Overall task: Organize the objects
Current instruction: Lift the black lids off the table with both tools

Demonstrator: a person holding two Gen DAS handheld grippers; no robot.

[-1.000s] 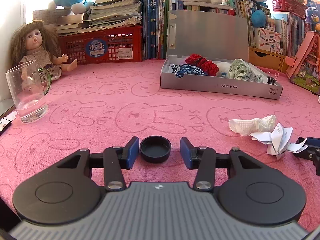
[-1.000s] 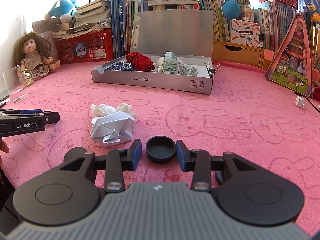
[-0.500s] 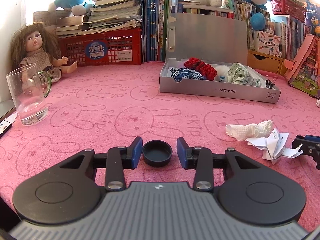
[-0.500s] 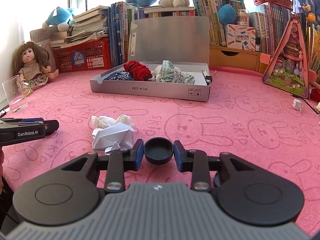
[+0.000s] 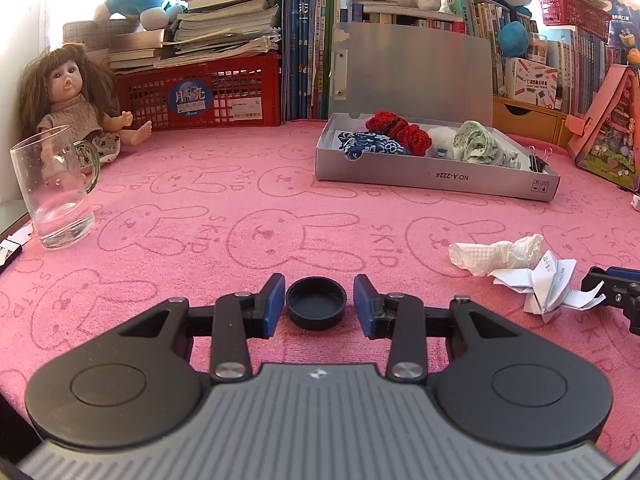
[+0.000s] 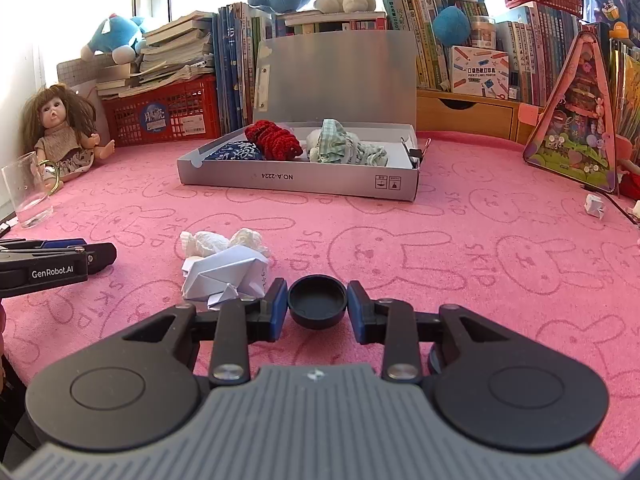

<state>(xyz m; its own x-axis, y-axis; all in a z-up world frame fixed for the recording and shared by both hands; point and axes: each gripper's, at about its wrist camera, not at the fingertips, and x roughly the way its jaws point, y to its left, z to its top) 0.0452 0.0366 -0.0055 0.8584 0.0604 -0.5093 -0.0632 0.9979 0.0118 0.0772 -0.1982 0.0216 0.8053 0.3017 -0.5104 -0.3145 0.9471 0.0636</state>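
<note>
Readable print on box (image 6: 298,182), cloth (image 6: 480,264), crate (image 5: 200,96), tongs, carton.
"NO.A-2224" upside down on front wall of grey box, with two small pictogram squares near its right corner; "SKIP" repeated beside bunny outlines across pink cloth; round blue sticker (image 5: 189,98) with "月亮" and "Moon" on red crate, white barcode label alongside, too small to read; "GenRobot.AI" on side of left tongs (image 6: 56,266); "POCKET LABEL PRINTER" under Chinese characters on white carton (image 6: 480,70) among books; book spines unreadable.
</note>
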